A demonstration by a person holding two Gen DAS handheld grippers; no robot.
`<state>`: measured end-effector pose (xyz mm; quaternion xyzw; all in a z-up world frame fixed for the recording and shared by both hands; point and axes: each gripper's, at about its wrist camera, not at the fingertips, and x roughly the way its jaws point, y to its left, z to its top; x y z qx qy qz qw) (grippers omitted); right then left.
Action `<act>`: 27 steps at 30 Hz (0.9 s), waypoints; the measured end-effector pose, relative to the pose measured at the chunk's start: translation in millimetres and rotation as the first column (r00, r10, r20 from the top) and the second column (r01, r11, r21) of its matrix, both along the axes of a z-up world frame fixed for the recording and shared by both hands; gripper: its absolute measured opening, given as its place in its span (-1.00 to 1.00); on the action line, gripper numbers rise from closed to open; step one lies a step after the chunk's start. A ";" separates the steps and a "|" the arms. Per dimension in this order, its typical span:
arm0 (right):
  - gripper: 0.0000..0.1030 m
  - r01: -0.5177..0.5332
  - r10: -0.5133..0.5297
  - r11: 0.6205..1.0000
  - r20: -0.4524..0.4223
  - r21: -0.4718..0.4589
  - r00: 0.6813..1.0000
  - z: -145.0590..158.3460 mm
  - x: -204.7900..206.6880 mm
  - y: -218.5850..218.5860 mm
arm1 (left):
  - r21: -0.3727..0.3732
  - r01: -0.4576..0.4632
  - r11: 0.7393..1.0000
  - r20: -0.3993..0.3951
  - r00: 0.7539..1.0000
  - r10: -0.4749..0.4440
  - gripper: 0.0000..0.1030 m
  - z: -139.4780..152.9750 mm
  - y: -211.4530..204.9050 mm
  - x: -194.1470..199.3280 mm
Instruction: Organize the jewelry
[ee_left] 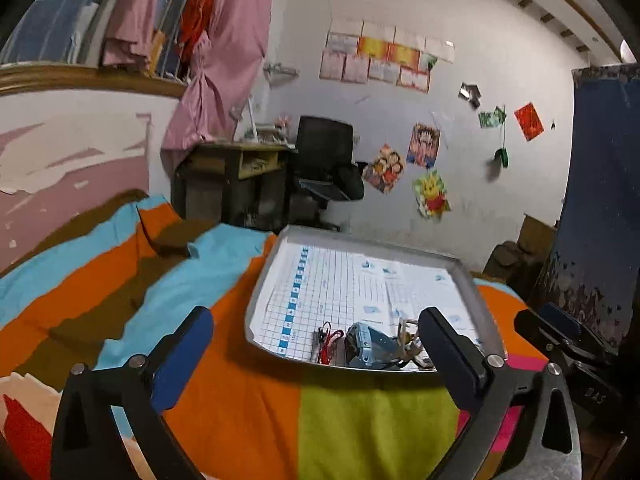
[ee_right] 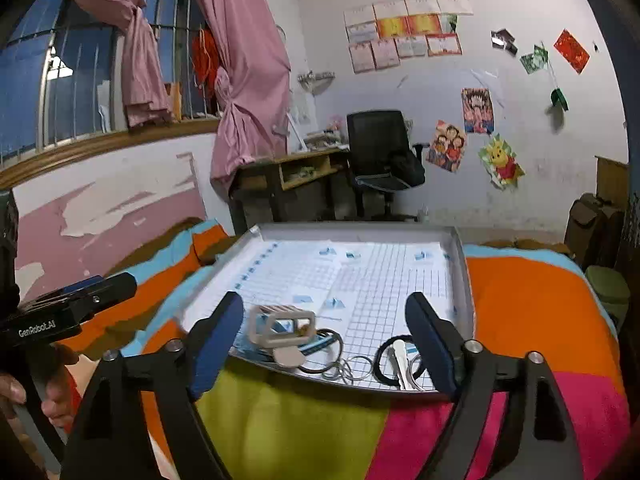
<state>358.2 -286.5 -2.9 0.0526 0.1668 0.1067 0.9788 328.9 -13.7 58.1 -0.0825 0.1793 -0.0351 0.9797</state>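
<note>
**Both Grippers Held Open Above the Jewelry Tray**

A bedroom with pink curtains and wall posters is shown; a bed with a striped blanket [ee_left: 224,400] carries a metal tray [ee_left: 256,280] lined with grid paper.

In the left wrist view, the left gripper [ee_left: 316,344] is held with jaws wide apart and empty. A tangle of red cord [ee_left: 329,340] and a grey box [ee_left: 366,346] lie at the tray's near edge, toward the right-hand finger.

In the right wrist view, the right gripper [ee_right: 324,340] is likewise open and empty. A pale clip [ee_right: 280,326], key rings [ee_right: 352,368] and a black hair tie [ee_right: 386,356] lie between and just beyond the jaws, strung crosswise along the near rim. The right gripper is judged nearer and better centred for the next pick.
</note>
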 end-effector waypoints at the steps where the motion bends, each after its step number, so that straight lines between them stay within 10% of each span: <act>1: 0.75 0.000 0.000 1.000 0.009 -0.003 1.000 4.6 -5.7 0.4 | 0.003 -0.004 1.000 0.009 1.000 0.004 1.00 2.1 0.7 -6.3; 27: 0.97 0.052 -0.058 0.998 0.183 0.039 0.981 41.0 -214.5 2.6 | 0.041 -0.065 0.997 0.181 0.982 0.057 1.00 15.2 16.2 -200.8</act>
